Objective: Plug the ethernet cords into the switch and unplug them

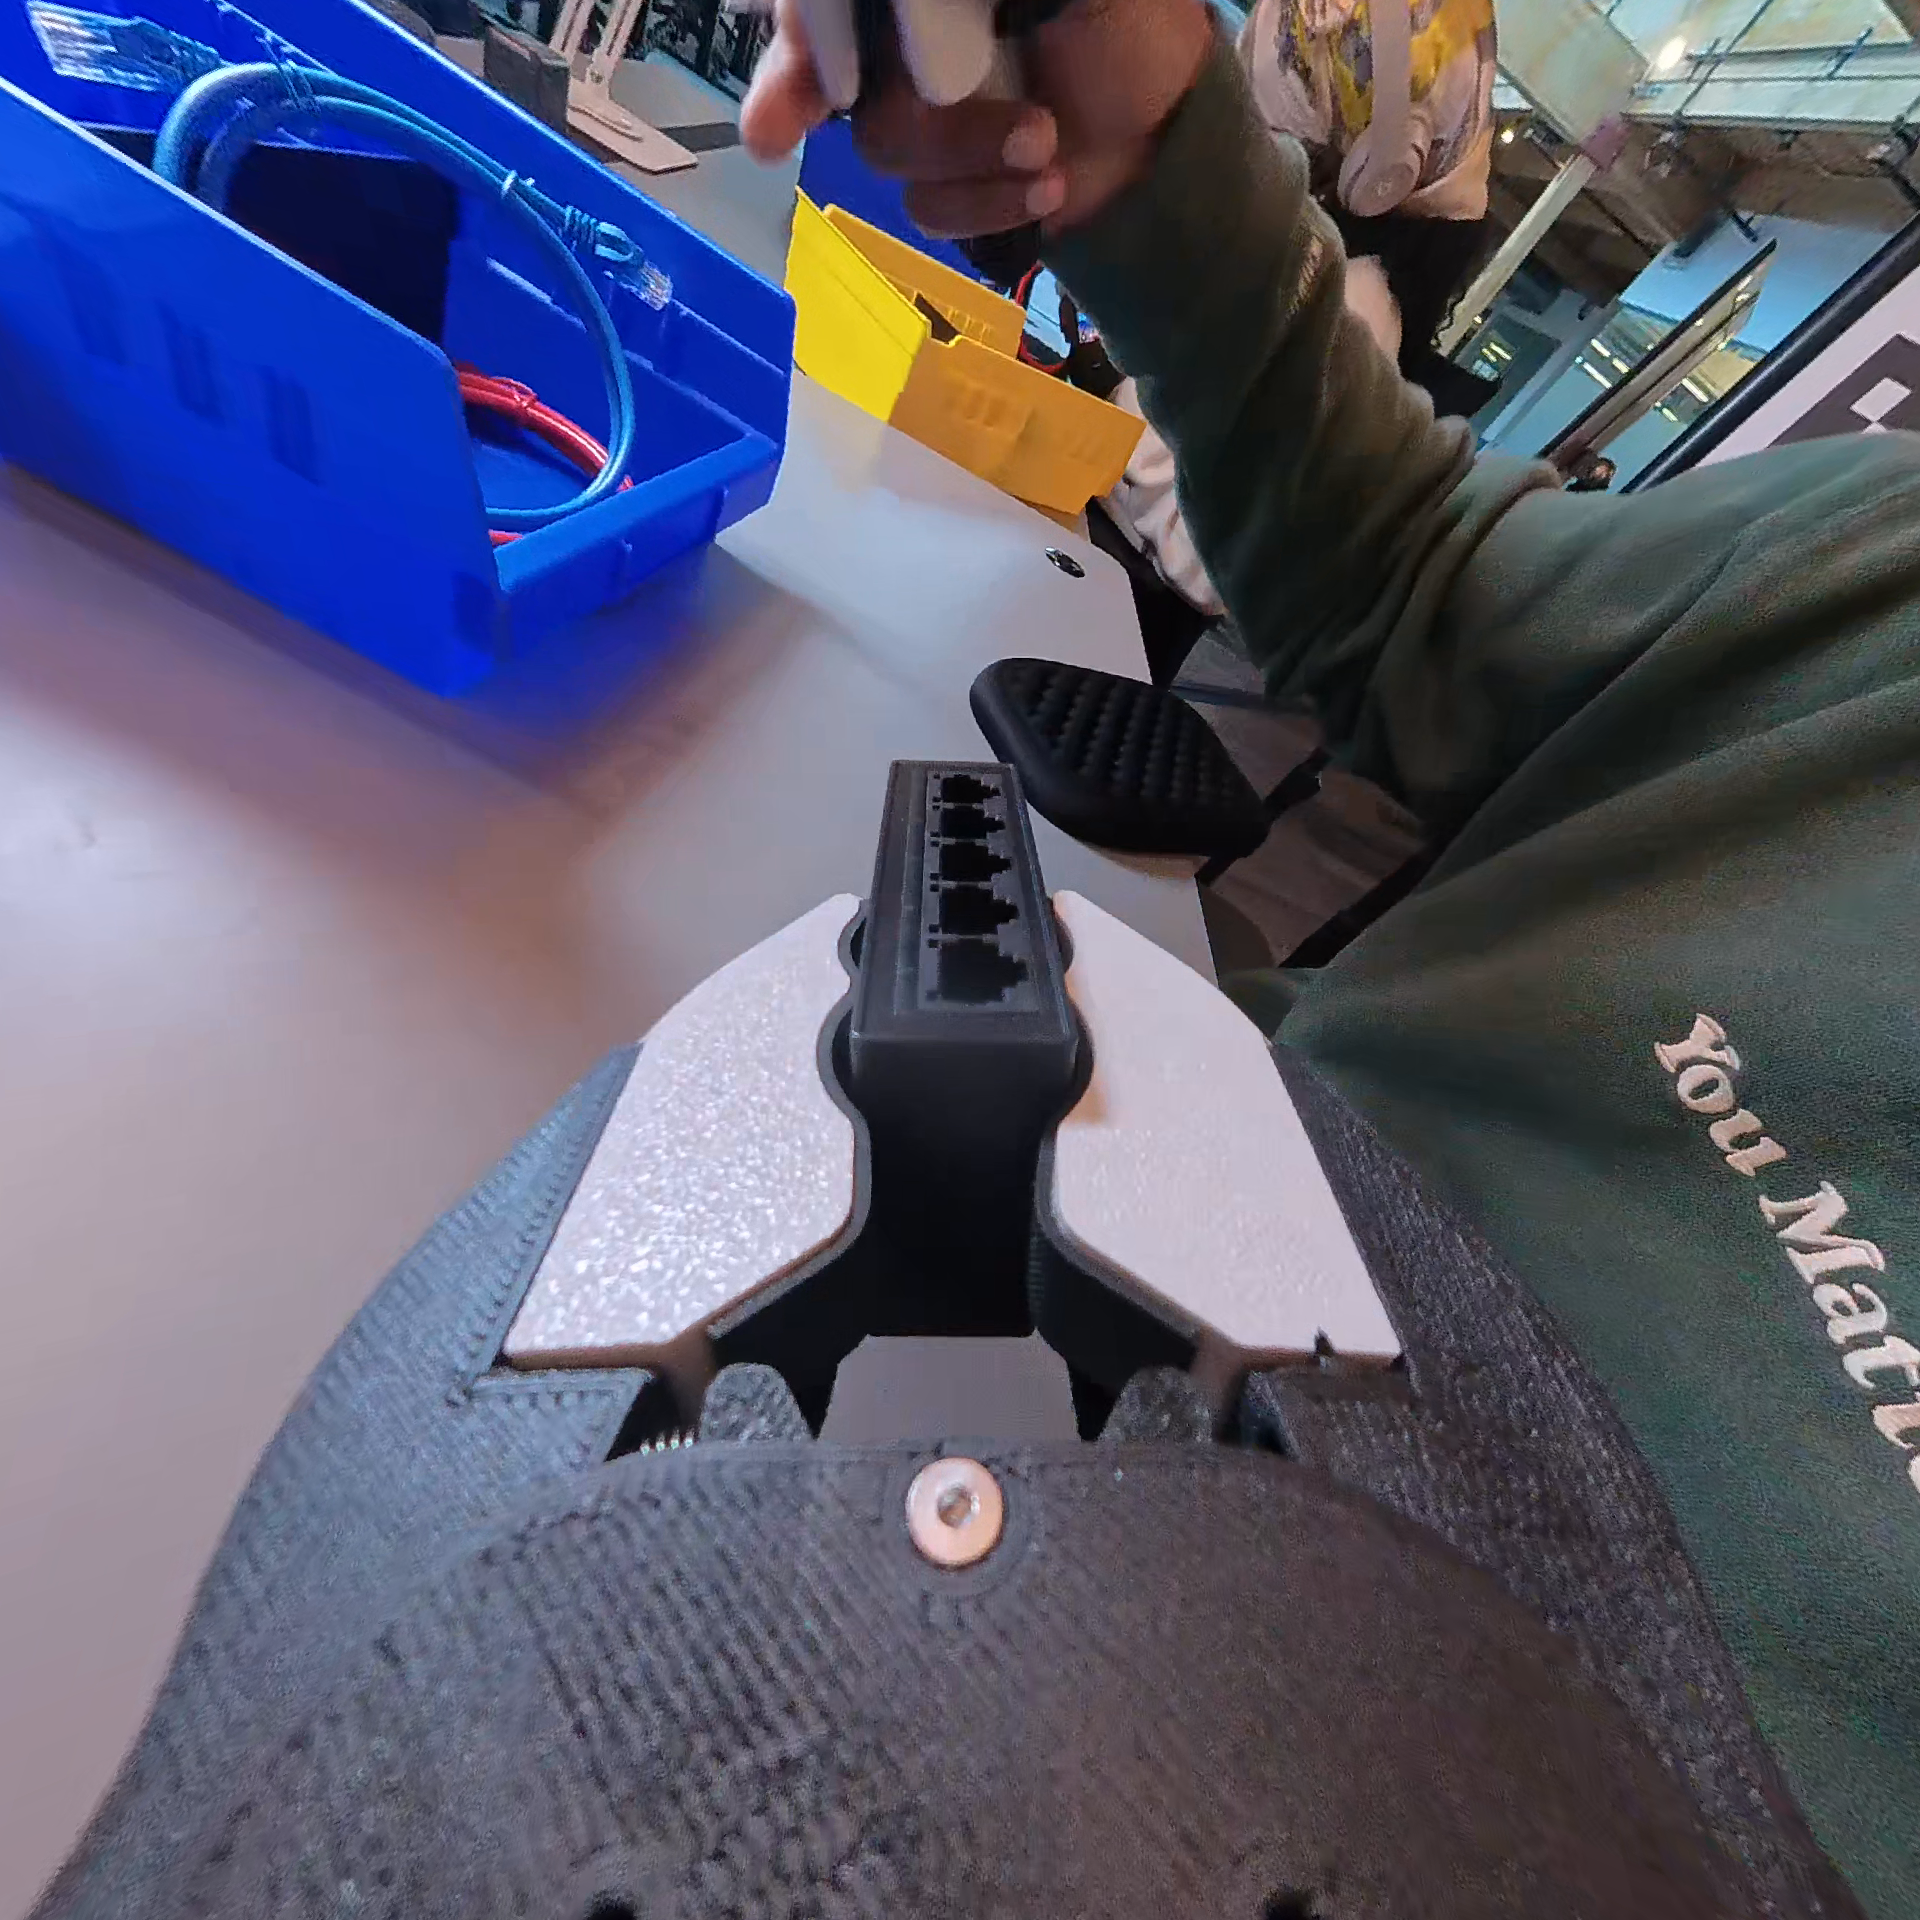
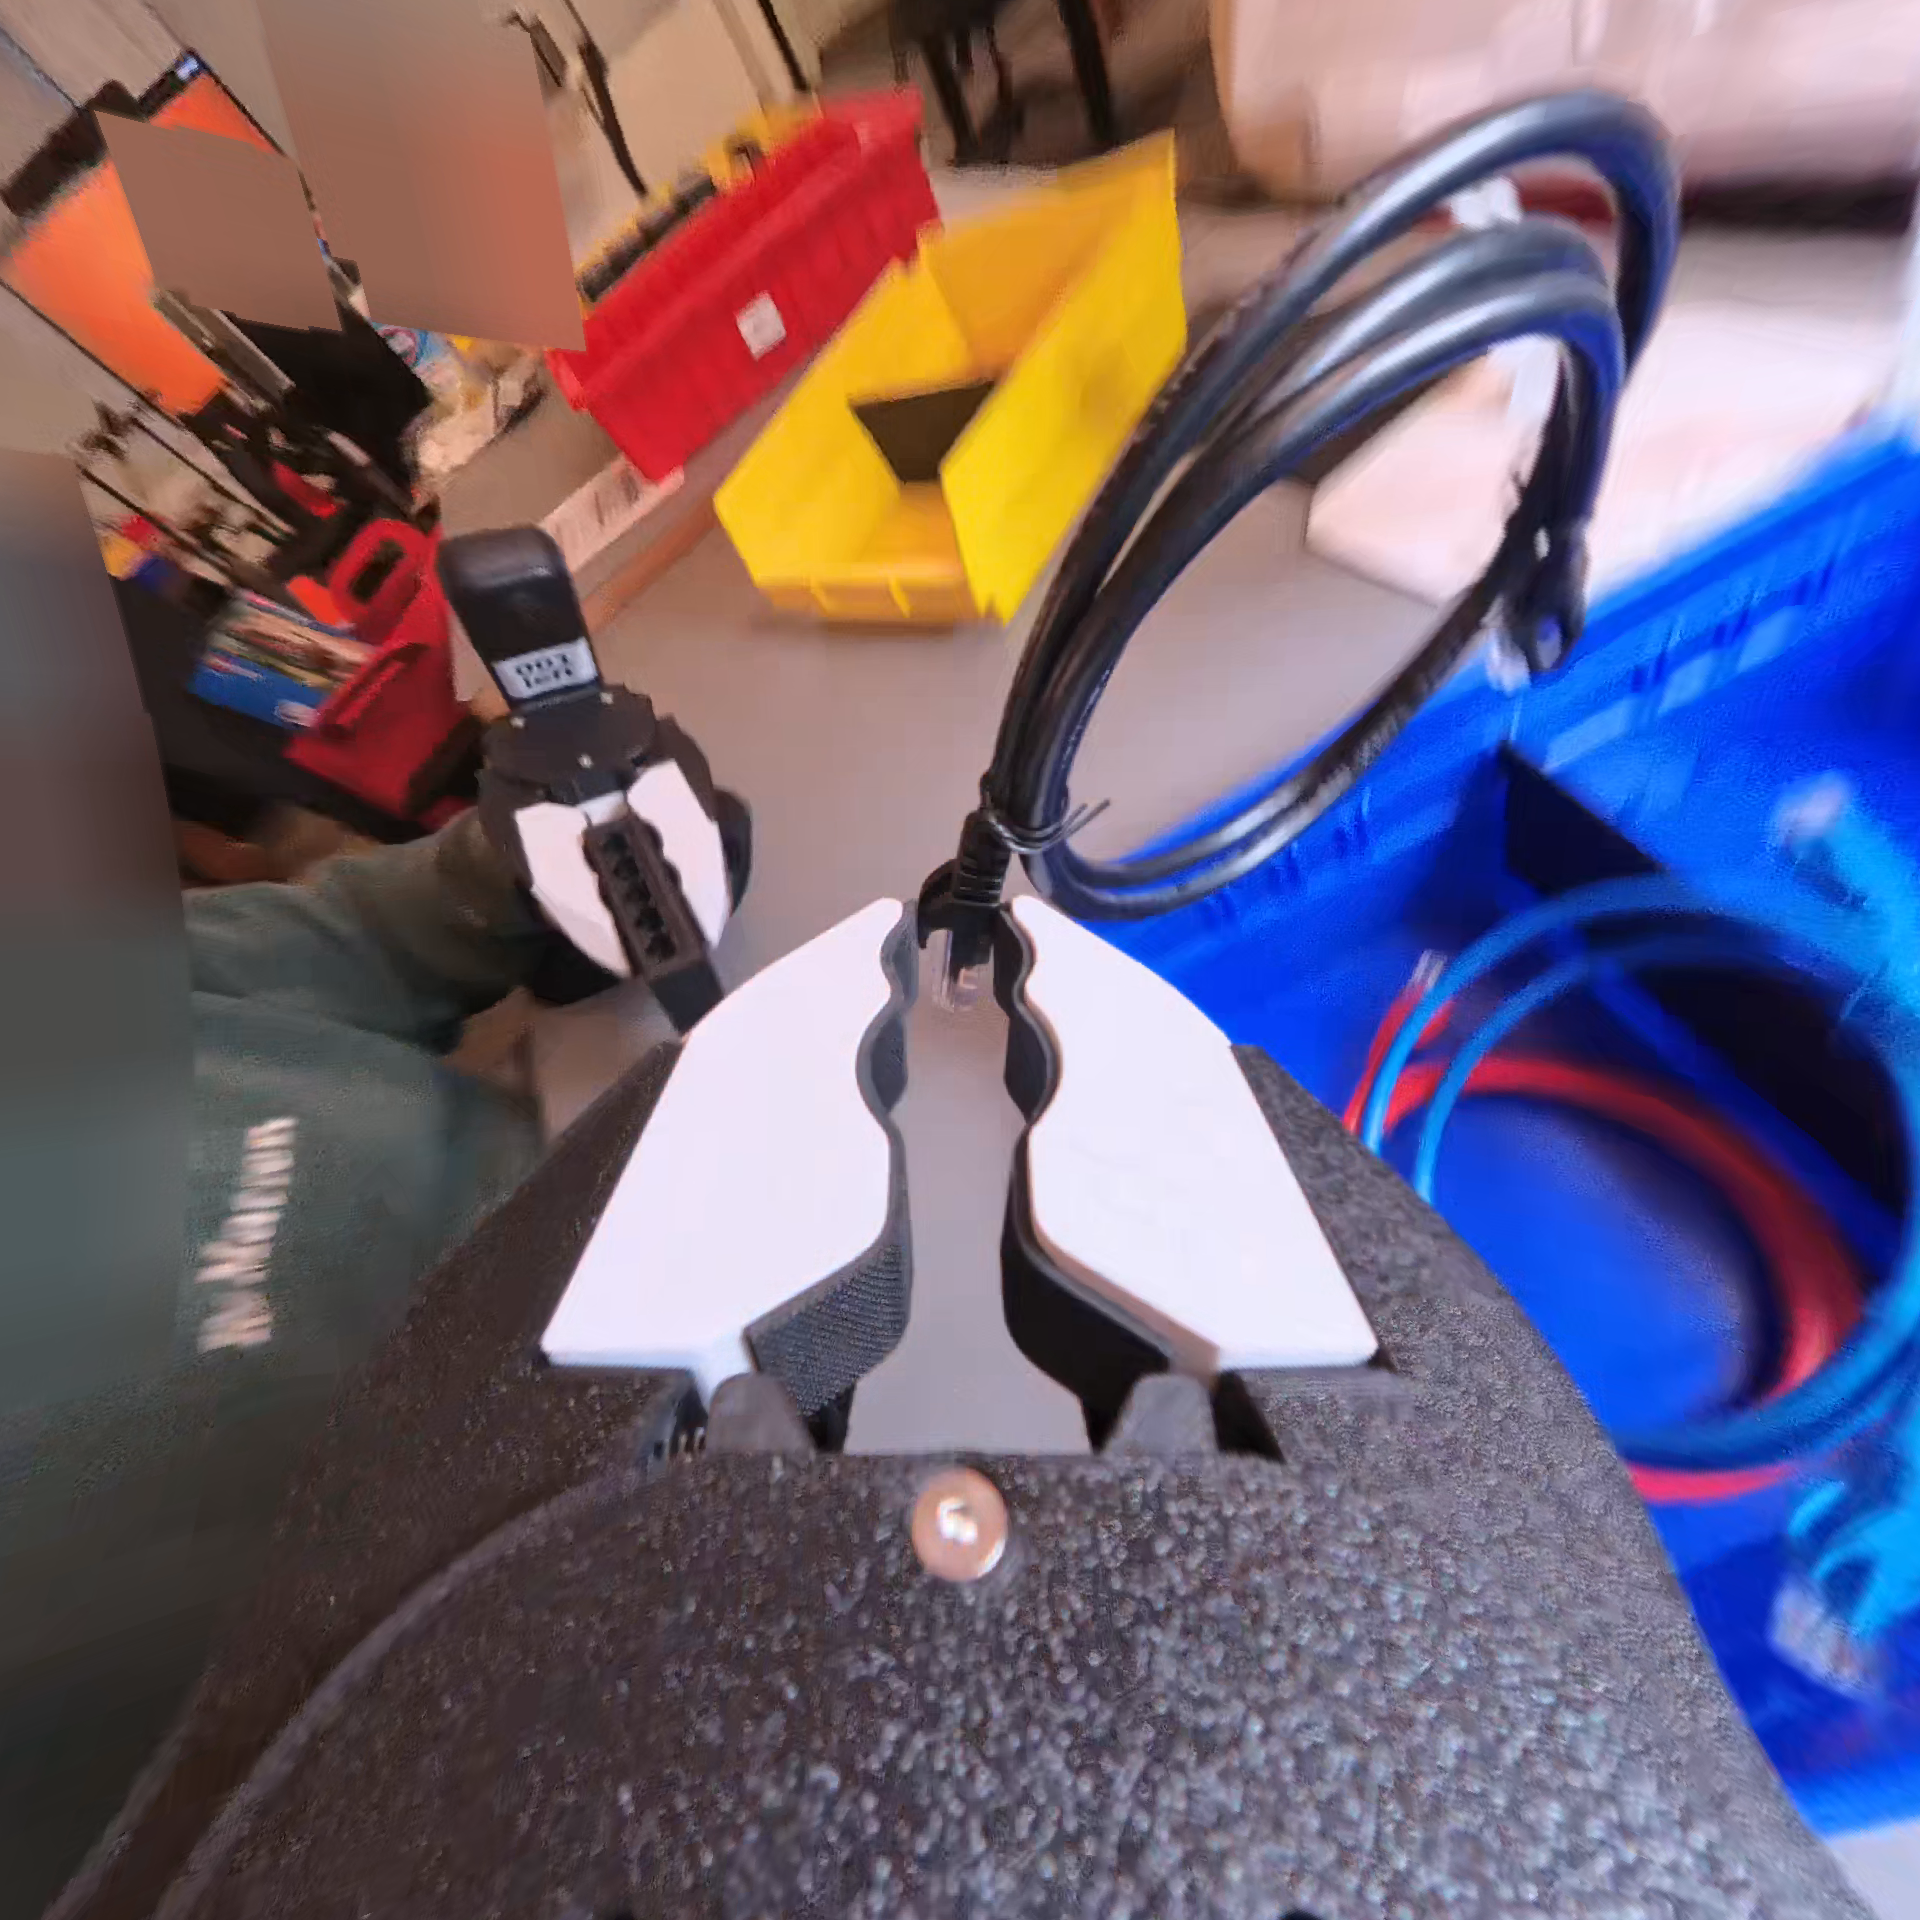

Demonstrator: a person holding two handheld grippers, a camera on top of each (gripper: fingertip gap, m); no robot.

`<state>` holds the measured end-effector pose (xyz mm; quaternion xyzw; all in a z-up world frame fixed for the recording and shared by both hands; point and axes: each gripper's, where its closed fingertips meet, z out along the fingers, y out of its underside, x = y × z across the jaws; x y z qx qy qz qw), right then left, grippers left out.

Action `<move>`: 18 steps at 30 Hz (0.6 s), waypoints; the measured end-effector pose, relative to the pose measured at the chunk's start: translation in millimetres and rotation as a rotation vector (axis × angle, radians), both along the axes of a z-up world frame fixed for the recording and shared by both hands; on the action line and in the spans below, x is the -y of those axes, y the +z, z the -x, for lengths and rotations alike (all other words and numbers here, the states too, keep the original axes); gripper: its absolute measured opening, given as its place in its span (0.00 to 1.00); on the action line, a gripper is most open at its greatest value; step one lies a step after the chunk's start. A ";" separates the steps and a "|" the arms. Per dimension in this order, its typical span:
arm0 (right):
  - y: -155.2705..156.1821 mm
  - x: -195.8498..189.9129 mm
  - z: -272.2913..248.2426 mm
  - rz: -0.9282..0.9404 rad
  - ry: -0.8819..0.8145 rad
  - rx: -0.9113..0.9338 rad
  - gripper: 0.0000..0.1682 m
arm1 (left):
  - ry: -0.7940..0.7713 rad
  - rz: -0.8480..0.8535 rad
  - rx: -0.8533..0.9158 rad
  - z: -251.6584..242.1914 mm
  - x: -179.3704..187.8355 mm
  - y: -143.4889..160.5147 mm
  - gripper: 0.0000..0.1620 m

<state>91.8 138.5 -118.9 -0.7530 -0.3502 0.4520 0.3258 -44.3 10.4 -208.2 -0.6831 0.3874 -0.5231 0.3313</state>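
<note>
The left hand-held gripper (image 1: 961, 935) is clamping a black switch (image 1: 961, 914) above the grey bench (image 1: 260, 987), its row of ports facing up. The right hand-held gripper (image 2: 958, 940) is pinching the clear plug of a coiled black ethernet cord (image 2: 1351, 468) over a blue bin (image 2: 1662, 935) holding blue and red cords (image 2: 1558, 1122).

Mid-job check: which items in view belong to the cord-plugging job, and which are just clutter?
Job:
- switch, in left gripper
- black cord, in right gripper
- blue and red cords, in blue bin

Clutter:
- yellow bin
- red bin
</note>
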 end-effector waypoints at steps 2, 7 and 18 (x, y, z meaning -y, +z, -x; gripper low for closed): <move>-37.1 -6.2 -13.8 0.232 -0.015 0.065 0.09 | -0.016 0.000 -0.018 -2.9 3.6 -3.4 0.18; -49.2 -42.5 -57.9 0.080 -0.216 0.357 0.22 | -0.035 0.025 -0.034 -5.7 6.3 -10.3 0.18; -91.3 -119.7 -96.3 -0.281 -0.214 1.116 0.36 | -0.052 0.053 -0.066 -8.9 8.2 -21.2 0.18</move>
